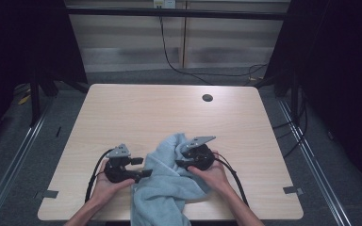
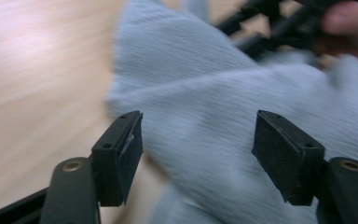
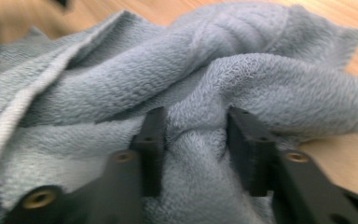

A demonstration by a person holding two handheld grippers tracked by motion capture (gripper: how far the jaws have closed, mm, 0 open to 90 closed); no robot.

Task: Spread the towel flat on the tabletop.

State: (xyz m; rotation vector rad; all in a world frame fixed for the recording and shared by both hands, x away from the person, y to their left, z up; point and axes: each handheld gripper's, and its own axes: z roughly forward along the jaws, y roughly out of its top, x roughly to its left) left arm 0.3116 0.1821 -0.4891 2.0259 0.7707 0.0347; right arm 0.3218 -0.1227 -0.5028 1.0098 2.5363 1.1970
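A crumpled light-blue towel [image 1: 167, 181] is lying at the near edge of the wooden bench [image 1: 136, 110], between the 2 hands, with 1 end hanging over the front edge. The left tongs [image 1: 147, 167] are being held low at the towel's left side, pointing toward it. In the left gripper view the left tongs [image 2: 198, 149] are being held wide apart, with the towel [image 2: 214, 107] lying in front of and beneath them and neither pad pressing on it; the picture is blurred. The right tongs [image 1: 178, 157] are being held against the towel's upper right part. In the right gripper view a raised fold of the towel [image 3: 191, 93] is being pinched between the pads of the right tongs [image 3: 195, 147], the terry cloth bunching up between them and bulging above them. The other gripper and a fingertip are being seen, out of focus, at the top right of the left gripper view.
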